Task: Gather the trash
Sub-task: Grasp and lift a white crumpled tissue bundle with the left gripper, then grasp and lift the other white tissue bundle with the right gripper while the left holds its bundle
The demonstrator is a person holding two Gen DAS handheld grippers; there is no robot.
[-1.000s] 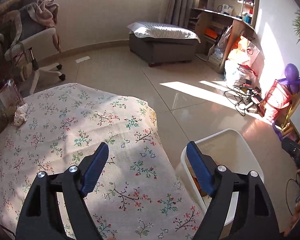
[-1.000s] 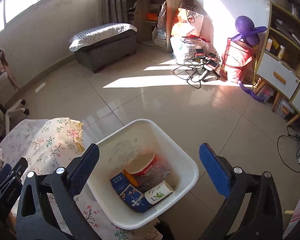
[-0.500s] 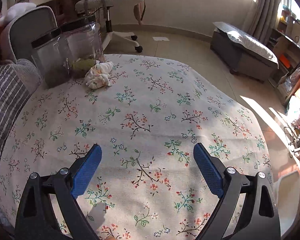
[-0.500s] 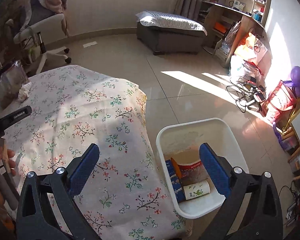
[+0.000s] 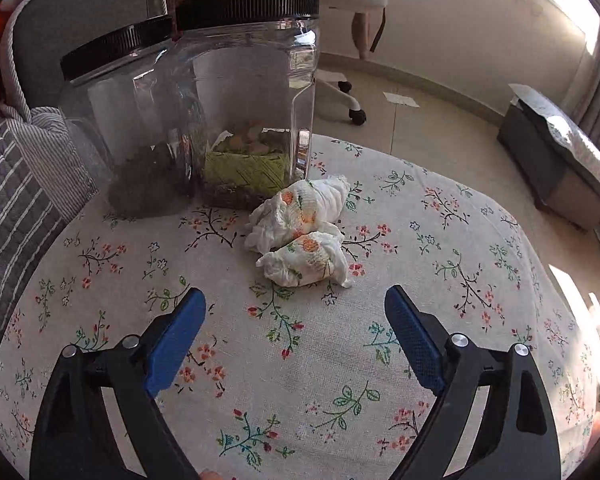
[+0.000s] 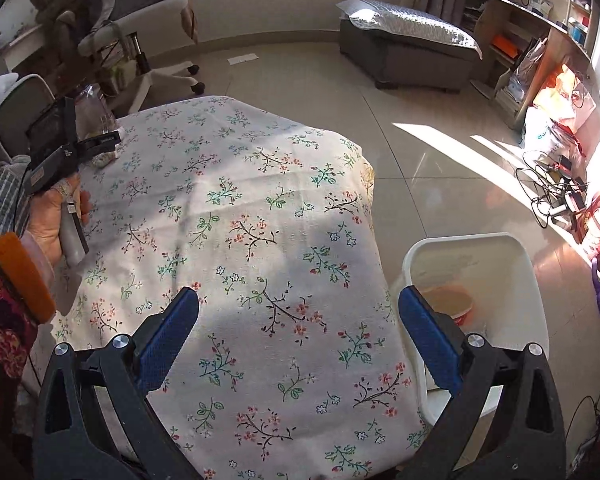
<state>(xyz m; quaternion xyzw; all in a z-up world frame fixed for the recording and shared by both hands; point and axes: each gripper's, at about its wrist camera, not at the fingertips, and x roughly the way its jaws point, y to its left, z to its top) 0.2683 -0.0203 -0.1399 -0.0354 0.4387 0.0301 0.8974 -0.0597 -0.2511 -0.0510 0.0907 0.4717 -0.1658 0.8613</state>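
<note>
Two crumpled tissue wads (image 5: 300, 232) sit on the floral-cloth surface (image 5: 440, 264) near its far left edge, touching each other, and the far one rests just against the base of a clear jar (image 5: 252, 96) with a black lid. A second lidded jar (image 5: 128, 128) stands just left of it. Your left claw (image 5: 296, 320) is spread wide with nothing between its blue pads (image 5: 176, 336), aimed at the wads from just short of them. Your right claw (image 6: 298, 332) is also wide apart and holds nothing, over the surface's near right part. The white bin (image 6: 500, 248) stands on the floor against the surface's right edge, with a red-and-white cup (image 6: 452, 302) visible inside. In the right wrist view your left hand (image 6: 56, 216) grips the other tool at the left edge.
</note>
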